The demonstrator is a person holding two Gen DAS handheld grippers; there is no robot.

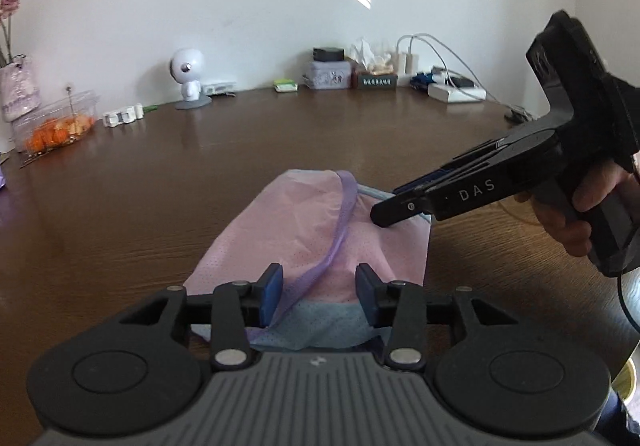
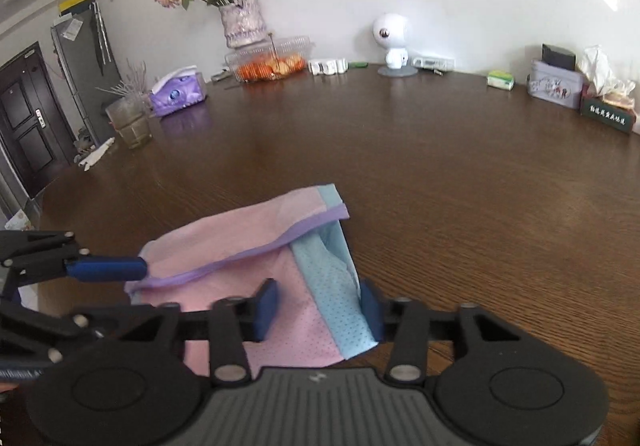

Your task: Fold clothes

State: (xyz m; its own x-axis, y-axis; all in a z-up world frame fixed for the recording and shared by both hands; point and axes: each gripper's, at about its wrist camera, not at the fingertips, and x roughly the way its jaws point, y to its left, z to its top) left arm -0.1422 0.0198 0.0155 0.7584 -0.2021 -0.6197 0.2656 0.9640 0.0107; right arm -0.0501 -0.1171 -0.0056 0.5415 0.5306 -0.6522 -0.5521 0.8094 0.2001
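**Inspector A:** Left wrist view first. Where is the garment [image 1: 320, 234], and how does it run?

**Inspector B:** It lies on the brown table [image 1: 160, 173], in the near centre. Pink mesh with a light blue band at the near end and a purple trim strip running from near centre to the far end. Its long axis runs near to far, away from the camera.

**A:** Left gripper [image 1: 319, 294]?

**B:** Jaws parted, straddling the near end of the cloth; the purple trim passes between the blue pads. Released, nothing pinched.

**A:** And the right gripper [image 1: 384, 211]?

**B:** It enters from the right, held in a hand [image 1: 576, 213], fingers angled down-left onto the cloth's right edge. Whether it is parted cannot be told here.

**A:** Right wrist view.

**B:** The garment [image 2: 248, 258] lies in the near centre, its purple trim running from near left to far right. The right gripper [image 2: 318, 310] is spread wide over the near edge, blue band between the pads, not clenched. The left gripper [image 2: 106, 269] reaches in from the left, a blue finger at the cloth's left corner.
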